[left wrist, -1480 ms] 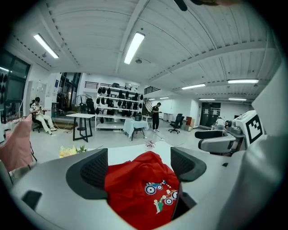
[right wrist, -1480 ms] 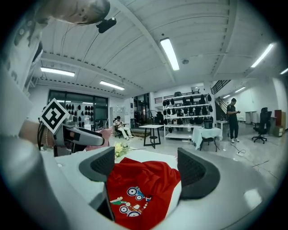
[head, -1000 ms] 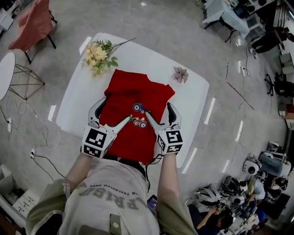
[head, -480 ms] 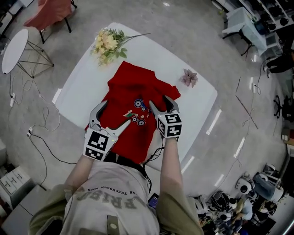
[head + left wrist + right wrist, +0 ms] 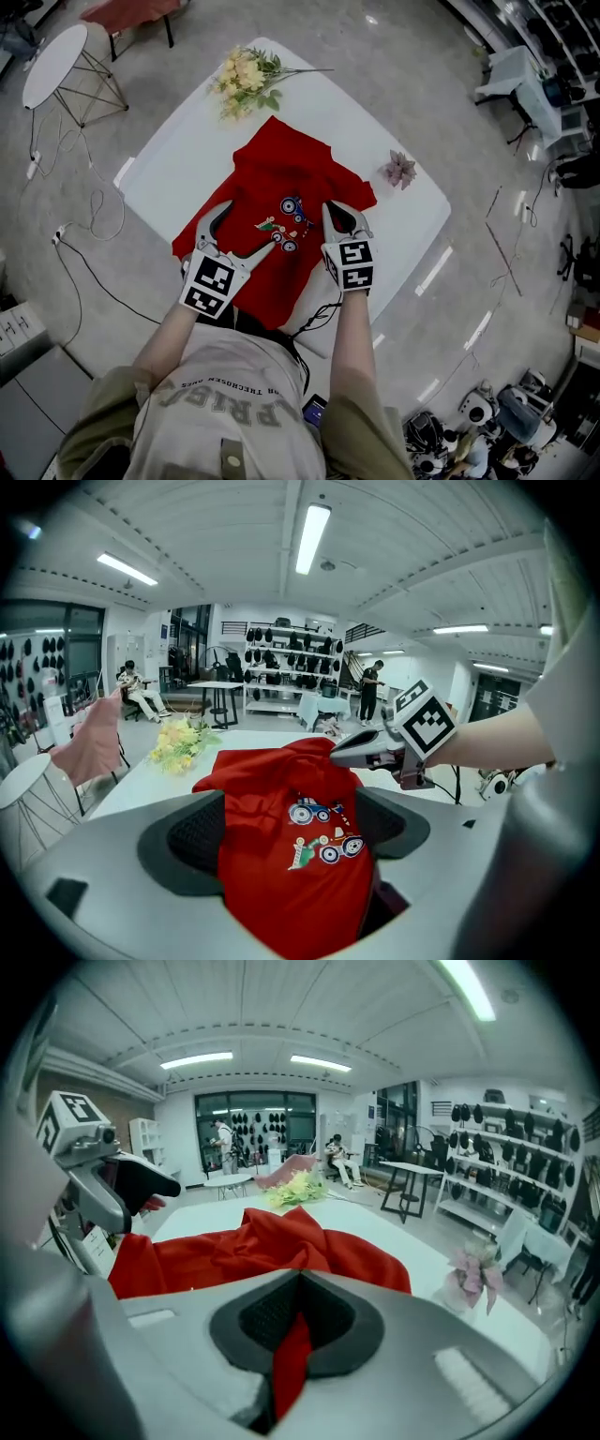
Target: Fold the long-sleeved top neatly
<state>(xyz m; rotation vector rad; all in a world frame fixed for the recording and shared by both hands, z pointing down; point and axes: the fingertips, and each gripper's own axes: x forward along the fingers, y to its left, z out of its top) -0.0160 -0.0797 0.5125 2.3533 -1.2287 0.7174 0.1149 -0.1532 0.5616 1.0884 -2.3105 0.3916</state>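
Pinching a fold of the one red long-sleeved top (image 5: 281,197), the right gripper (image 5: 336,217) has its fingers (image 5: 258,1321) pressed together on the cloth, having just been closing. The left gripper (image 5: 246,230) has its fingers (image 5: 192,834) spread wide, with the top's printed front between them, not squeezed. The top lies rumpled on the one white surface (image 5: 178,155). Also on the surface: one yellow flower bunch (image 5: 246,75) and one pink flower (image 5: 400,171), well apart. Two grippers, one per hand.
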